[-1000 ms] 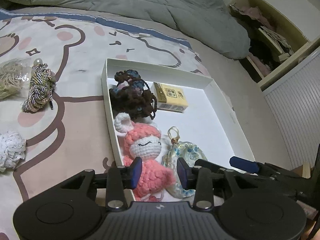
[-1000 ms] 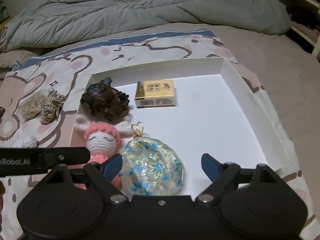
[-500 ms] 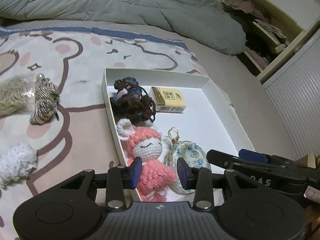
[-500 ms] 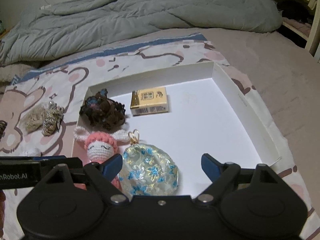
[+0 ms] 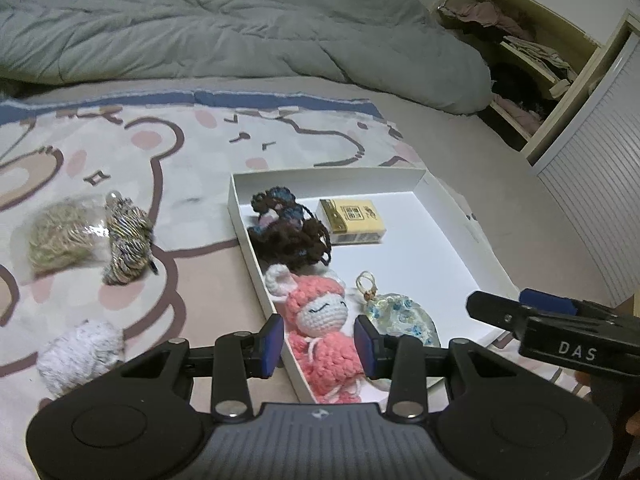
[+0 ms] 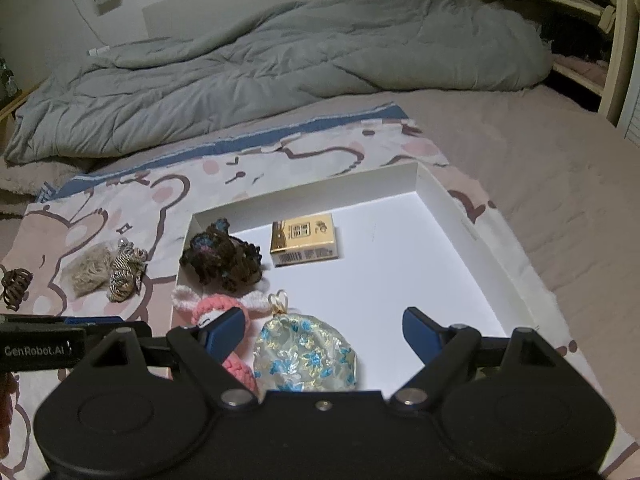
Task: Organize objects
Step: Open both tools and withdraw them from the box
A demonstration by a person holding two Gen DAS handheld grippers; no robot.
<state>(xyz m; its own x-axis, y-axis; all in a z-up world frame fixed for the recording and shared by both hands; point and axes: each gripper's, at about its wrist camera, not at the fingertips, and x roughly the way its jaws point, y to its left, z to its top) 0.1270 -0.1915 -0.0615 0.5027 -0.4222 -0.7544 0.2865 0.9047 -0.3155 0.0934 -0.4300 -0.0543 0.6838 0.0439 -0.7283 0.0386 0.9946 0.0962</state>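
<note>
A shallow white cardboard box [image 6: 472, 236] is lying on the bear-print bedsheet [image 5: 168, 148]. Along its left wall are sitting a dark brown yarn bundle [image 6: 222, 256] and a pink crocheted bunny doll [image 5: 320, 320] — a yellow rectangular carton [image 6: 304, 240] is lying near the far wall, a blue-flowered satin pouch [image 6: 306, 356] by the near edge. The left gripper [image 5: 320, 344] is hovering over the doll, jaws opening, gripping nothing. The right gripper [image 6: 324, 332] is hanging wide apart, empty.

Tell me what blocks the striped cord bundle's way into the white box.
Nothing visible does. The striped bundle lies on the bedspread left of the box, with bare cloth between them; only the box's low wall must be cleared. The right half of its floor is free.
</note>
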